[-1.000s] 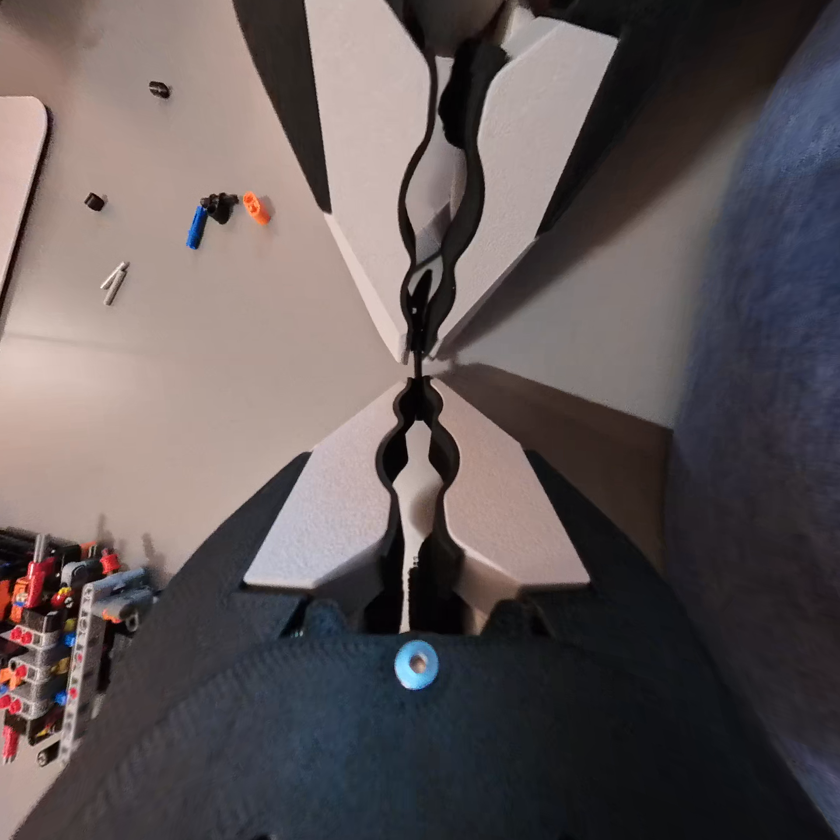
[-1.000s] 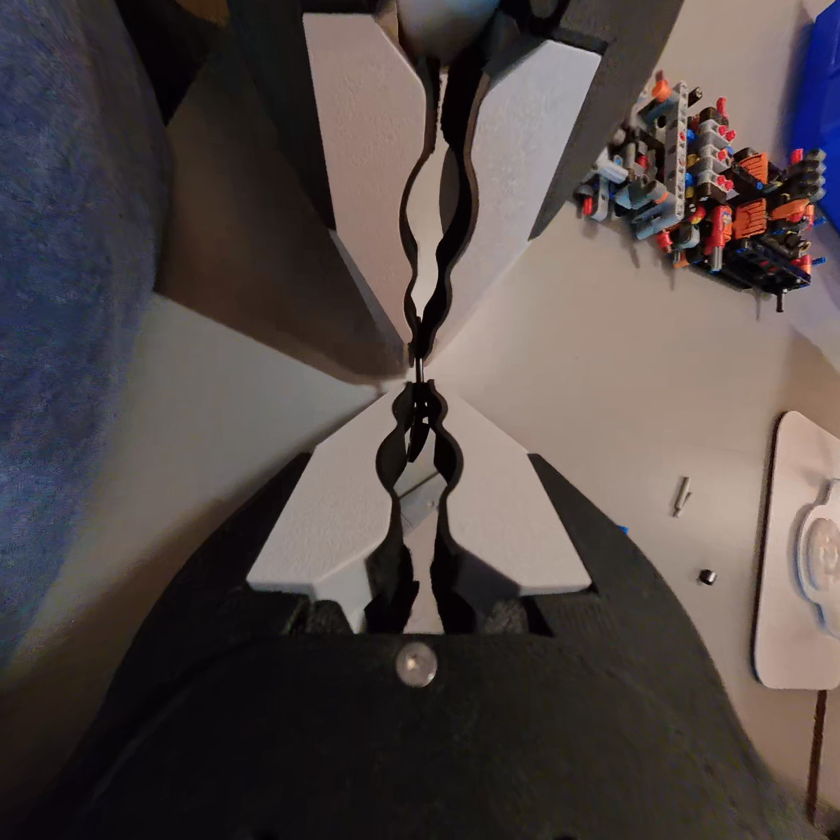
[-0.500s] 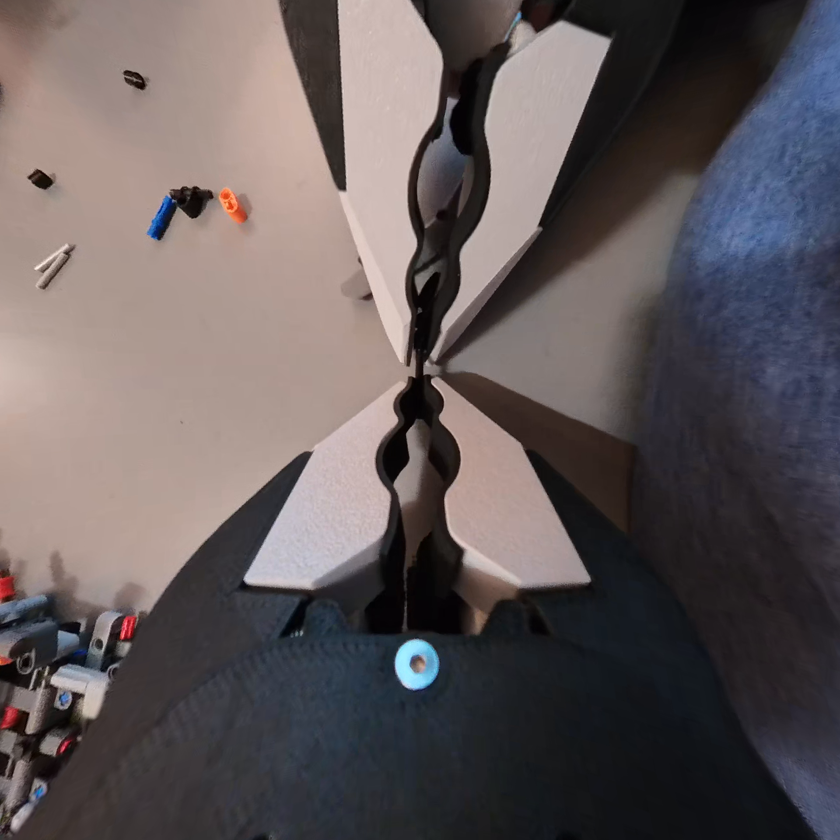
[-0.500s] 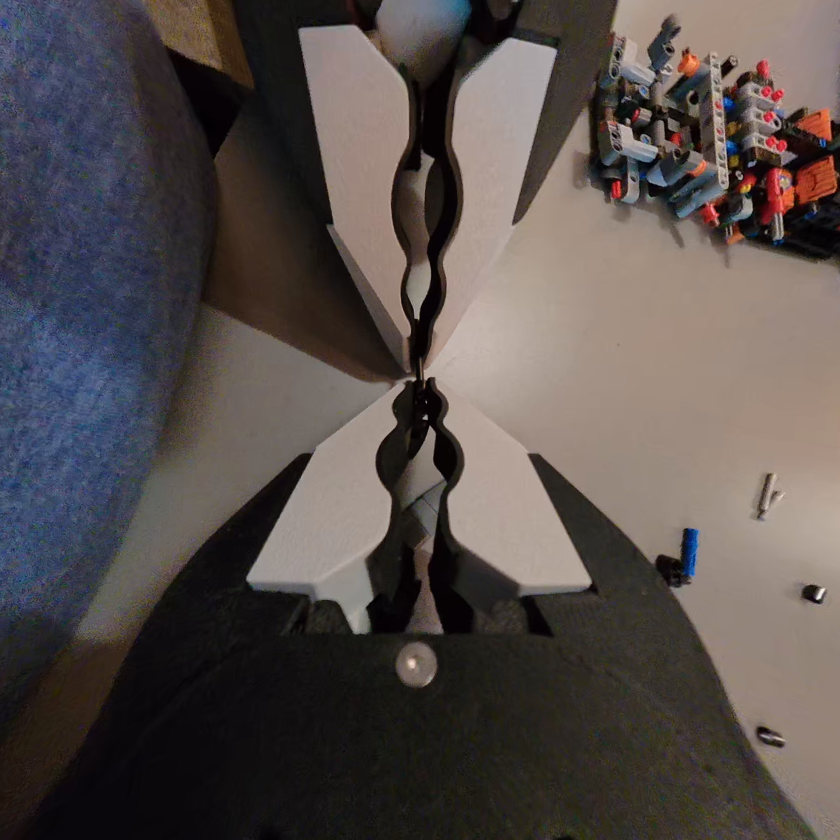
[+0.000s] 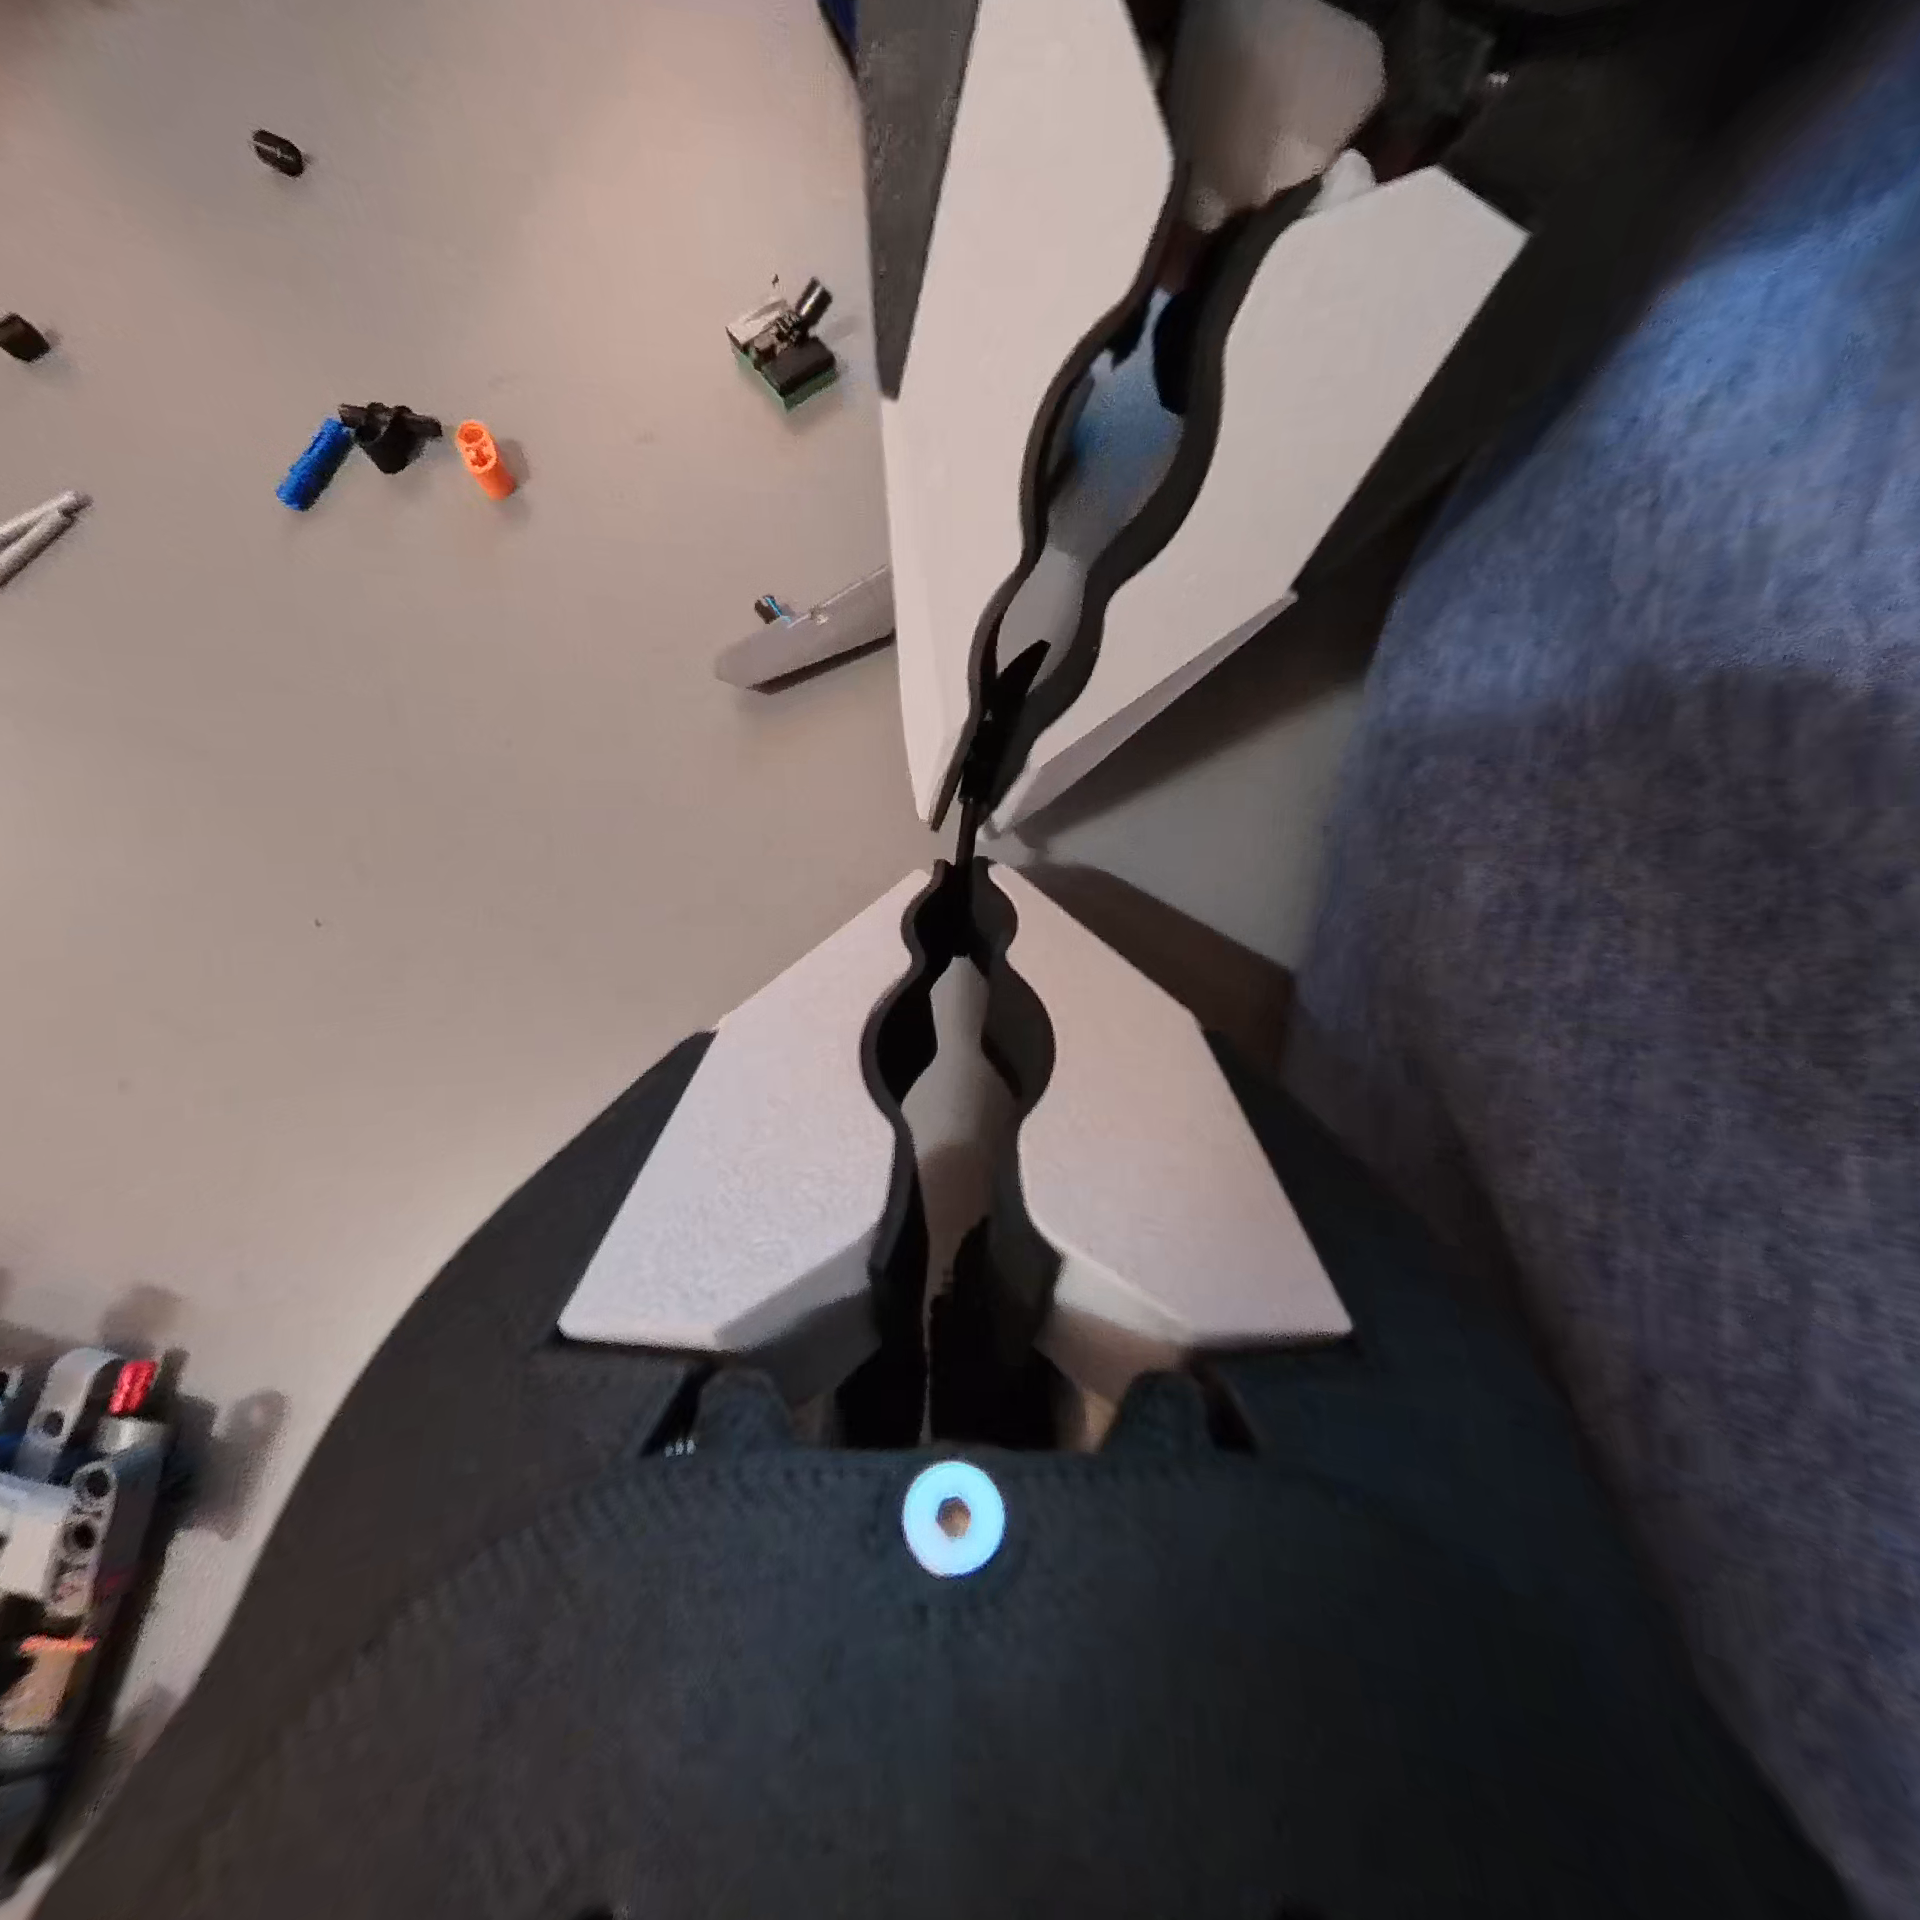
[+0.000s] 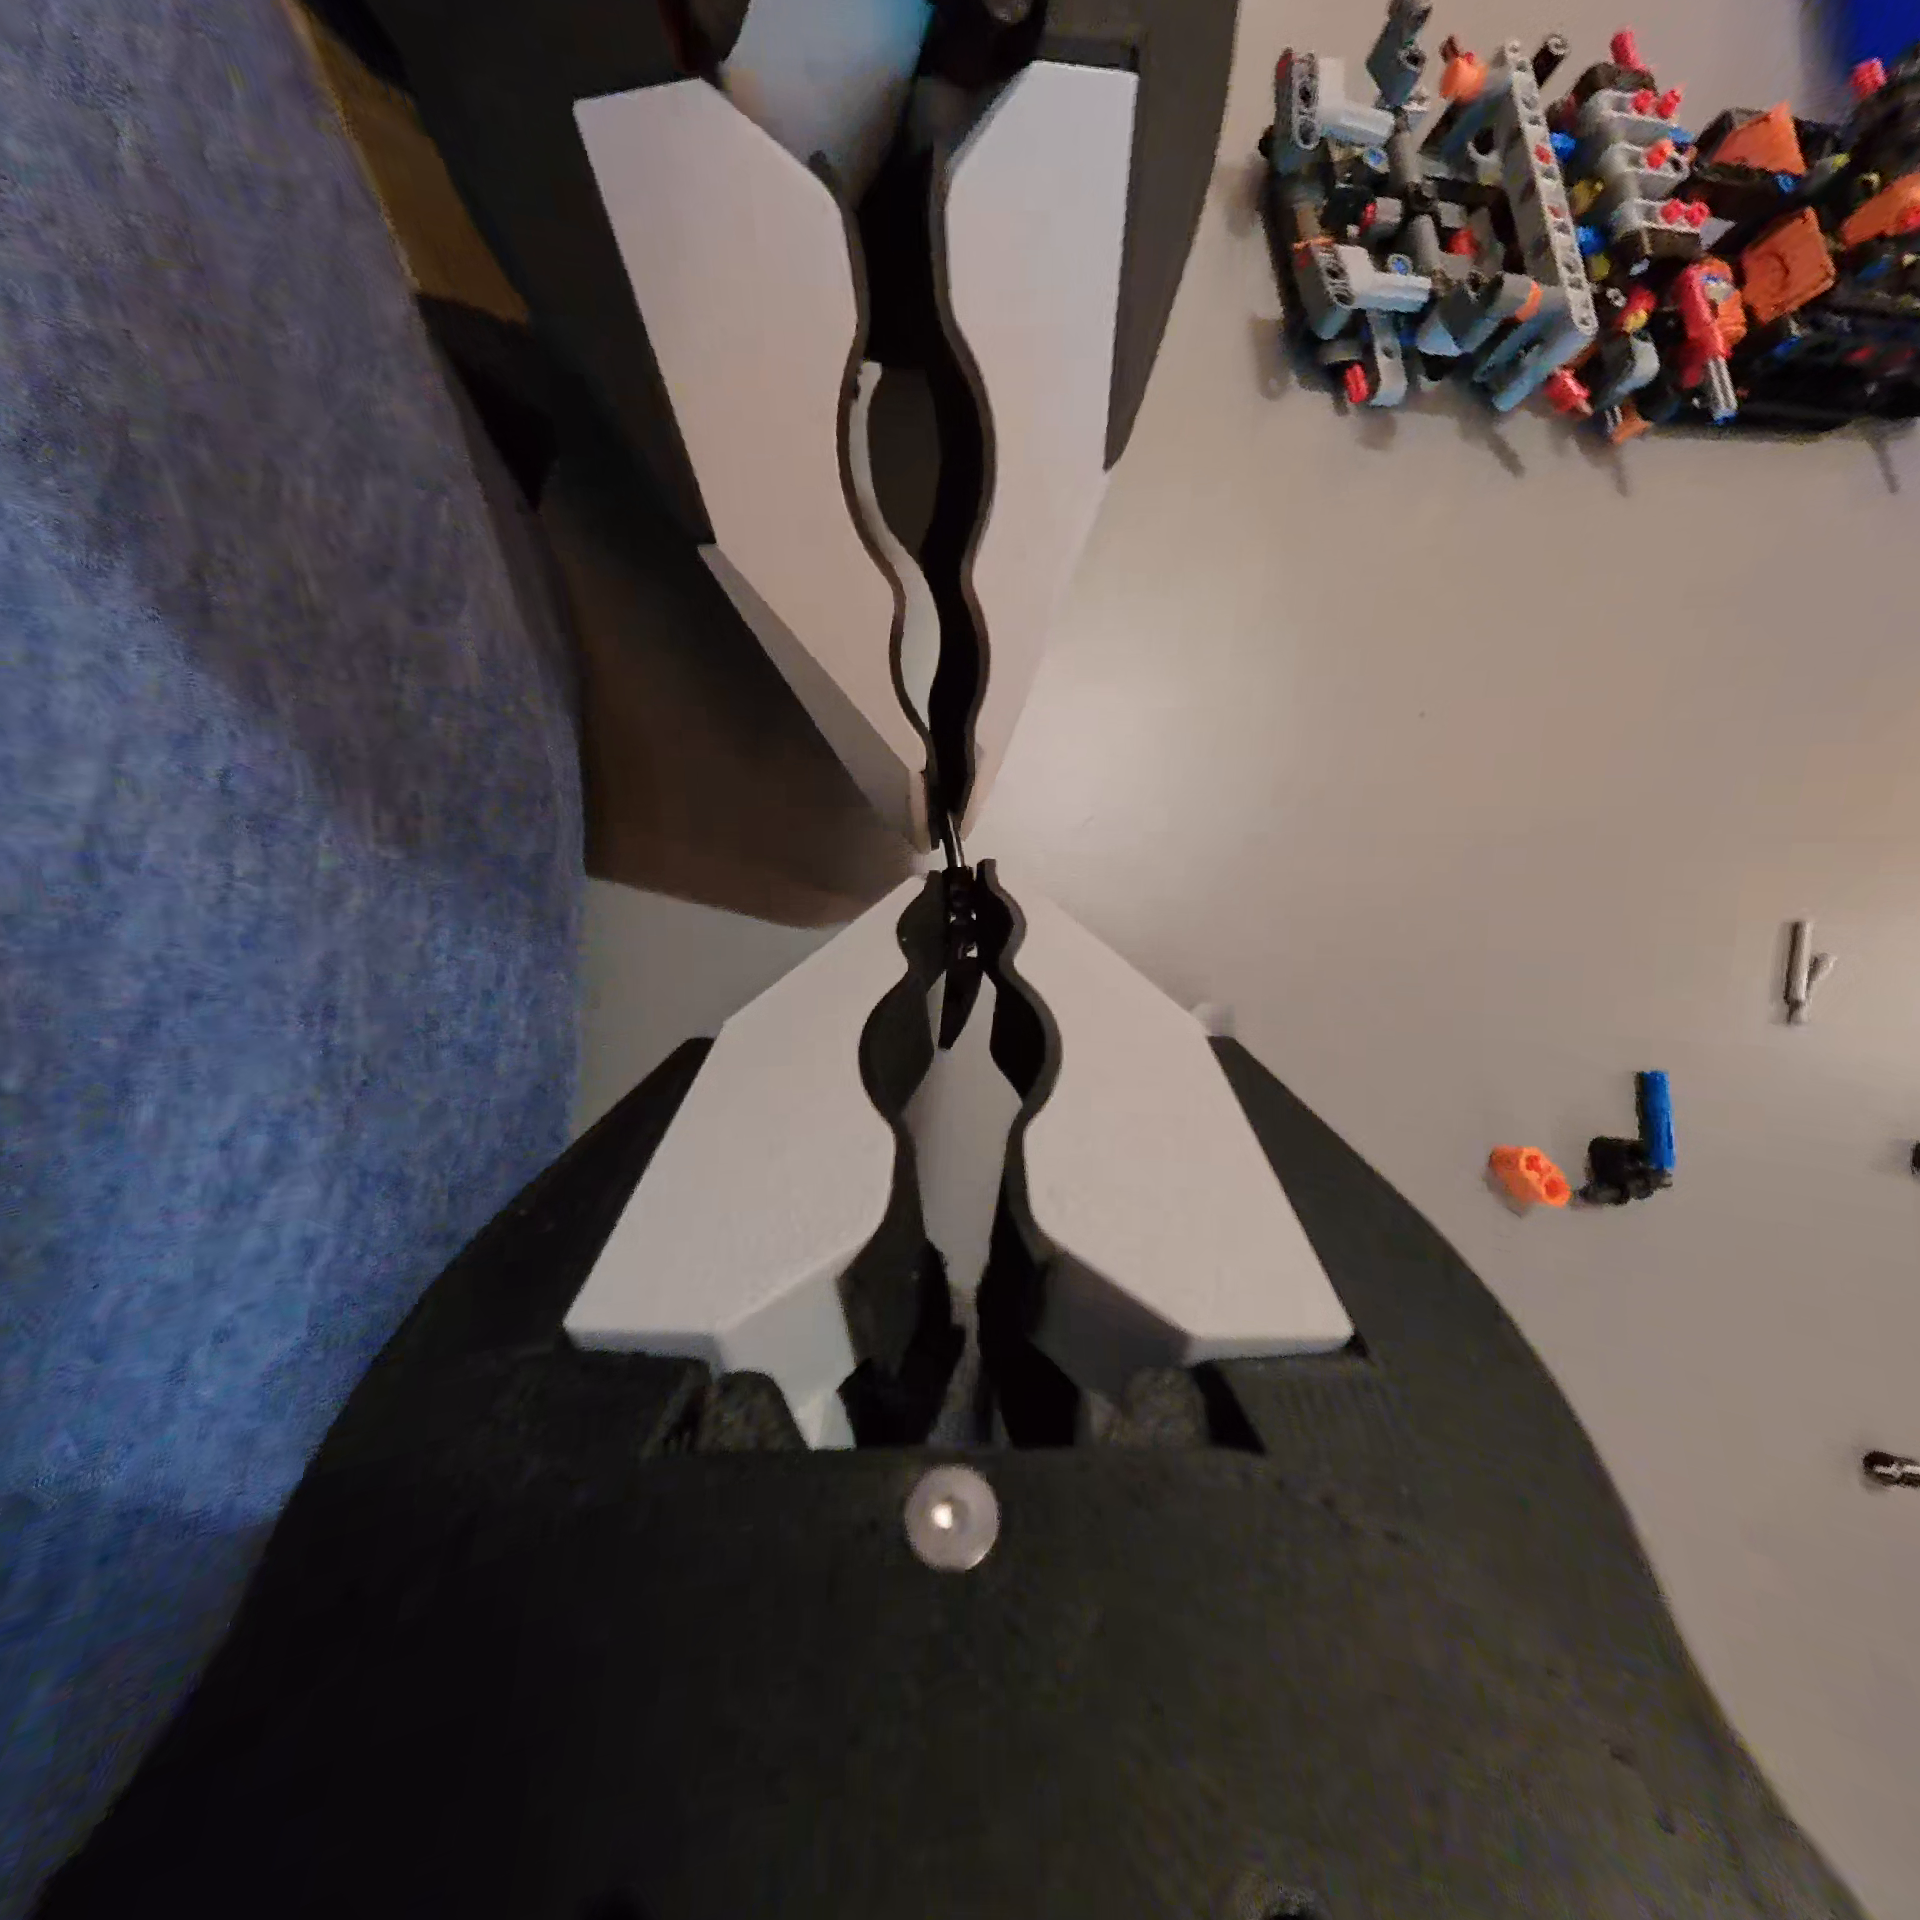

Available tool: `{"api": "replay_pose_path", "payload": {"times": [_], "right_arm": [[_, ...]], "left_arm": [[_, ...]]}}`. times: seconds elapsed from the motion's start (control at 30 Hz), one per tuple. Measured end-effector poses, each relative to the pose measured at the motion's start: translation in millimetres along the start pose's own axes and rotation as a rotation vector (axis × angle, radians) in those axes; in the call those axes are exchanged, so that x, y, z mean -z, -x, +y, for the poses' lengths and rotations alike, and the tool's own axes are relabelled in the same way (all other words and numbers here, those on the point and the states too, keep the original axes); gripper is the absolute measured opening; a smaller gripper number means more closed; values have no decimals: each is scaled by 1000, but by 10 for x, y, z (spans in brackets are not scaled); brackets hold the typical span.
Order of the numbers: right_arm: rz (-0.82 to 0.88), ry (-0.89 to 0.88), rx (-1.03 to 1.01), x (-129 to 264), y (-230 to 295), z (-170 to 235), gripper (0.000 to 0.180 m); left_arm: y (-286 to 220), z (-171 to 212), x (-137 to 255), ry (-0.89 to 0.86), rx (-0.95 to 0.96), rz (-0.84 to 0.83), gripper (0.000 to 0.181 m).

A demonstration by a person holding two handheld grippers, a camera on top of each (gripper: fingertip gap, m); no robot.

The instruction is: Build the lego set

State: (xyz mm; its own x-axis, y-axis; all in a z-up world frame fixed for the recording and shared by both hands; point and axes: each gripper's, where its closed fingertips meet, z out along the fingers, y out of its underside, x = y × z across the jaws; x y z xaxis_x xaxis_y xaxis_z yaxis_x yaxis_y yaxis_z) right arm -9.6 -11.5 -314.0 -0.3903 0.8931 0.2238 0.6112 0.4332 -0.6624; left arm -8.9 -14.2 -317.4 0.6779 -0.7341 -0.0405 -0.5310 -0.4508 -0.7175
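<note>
My left gripper (image 5: 961, 883) and right gripper (image 6: 956, 883) meet tip to tip above the pale table. Both are shut on one thin black lego piece (image 6: 954, 940) that bridges the two tips; it also shows in the left wrist view (image 5: 971, 821). In each view the other gripper reaches in from the top. The partly built grey, red and orange lego model (image 6: 1621, 229) lies at the upper right of the right wrist view. It sits blurred at the lower left of the left wrist view (image 5: 73, 1455).
Loose pieces lie on the table: an orange connector (image 5: 483, 457), a blue pin (image 5: 312, 476), a black connector (image 5: 390, 434), a grey flat piece (image 5: 805, 644), a green-and-black piece (image 5: 784, 353) and grey axles (image 6: 1803, 966). Blue fabric (image 5: 1662, 831) fills one side. Only a small space, under 4 cm, lies between the two pairs of fingers.
Both grippers stay shut tip to tip on the black piece while swinging together. In the left view the model slides off lower left and more loose pieces appear; the right view moves closer to the model.
</note>
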Motion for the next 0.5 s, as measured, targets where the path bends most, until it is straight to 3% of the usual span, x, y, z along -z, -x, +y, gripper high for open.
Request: {"api": "replay_pose_path", "payload": {"times": [0.3,0.5], "right_arm": [[-129,-59,59,117,116,17,3],[-211,-105,74,115,186,64,3]], "left_arm": [[-138,-67,-13,-21,-106,112,2],[-211,-48,-57,-43,-78,173,2]]}}
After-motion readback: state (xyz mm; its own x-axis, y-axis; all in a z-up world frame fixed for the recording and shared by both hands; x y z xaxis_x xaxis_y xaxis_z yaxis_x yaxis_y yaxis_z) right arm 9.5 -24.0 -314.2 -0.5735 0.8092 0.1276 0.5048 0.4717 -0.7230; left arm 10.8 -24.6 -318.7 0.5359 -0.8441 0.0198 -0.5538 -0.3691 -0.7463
